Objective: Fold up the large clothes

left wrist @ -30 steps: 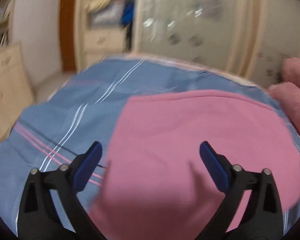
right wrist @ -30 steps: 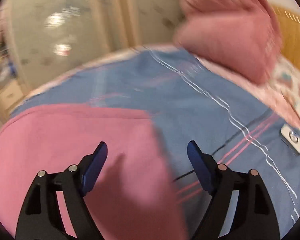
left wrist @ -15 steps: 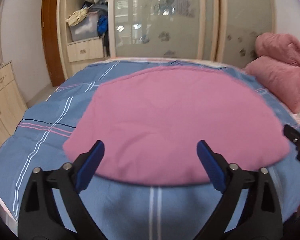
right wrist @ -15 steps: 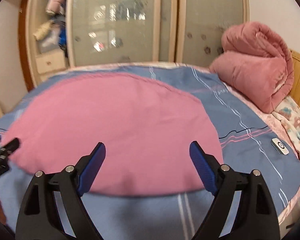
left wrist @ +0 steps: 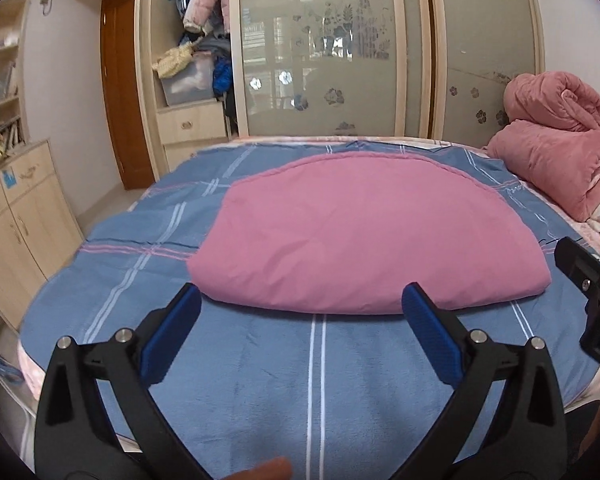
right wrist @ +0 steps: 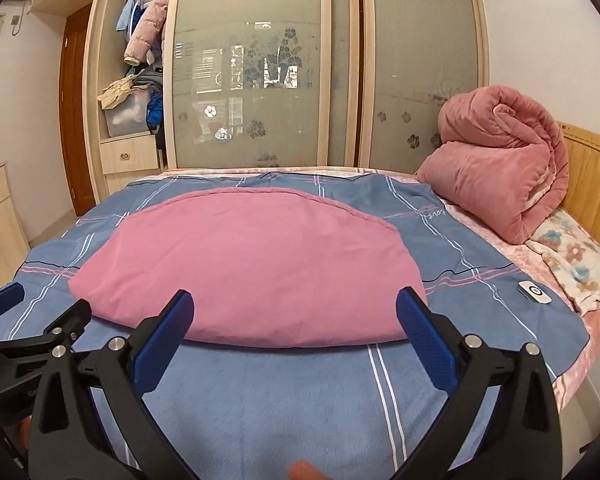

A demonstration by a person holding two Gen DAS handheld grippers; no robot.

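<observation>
Both grippers have backed off the cloth. The left gripper point(left wrist: 300, 312) hangs over bare sheet with its jaws spread and nothing between them. The right gripper point(right wrist: 296, 320) is the same; its jaws have just been opening wider, and they hold nothing either. A second ago both sat right over pink fabric; now the near fold lies just past their tips, at twelve o'clock.

The pink cloth point(left wrist: 364, 232) rests flat in the middle of the bed point(left wrist: 260, 380), a rounded slab with its thick folded edge toward the grippers and a stitched hem along the far side. To me a fold looks just laid and let go; it may need another, or it may be done.

Beyond it, at two o'clock, a rolled pink quilt point(right wrist: 500, 172) sits against the headboard, well apart. A small white device point(right wrist: 534, 292) lies on the sheet at three o'clock, near the cloth's right corner. Nothing lies on the cloth itself. The wardrobe point(right wrist: 260, 60) stands behind the bed.
</observation>
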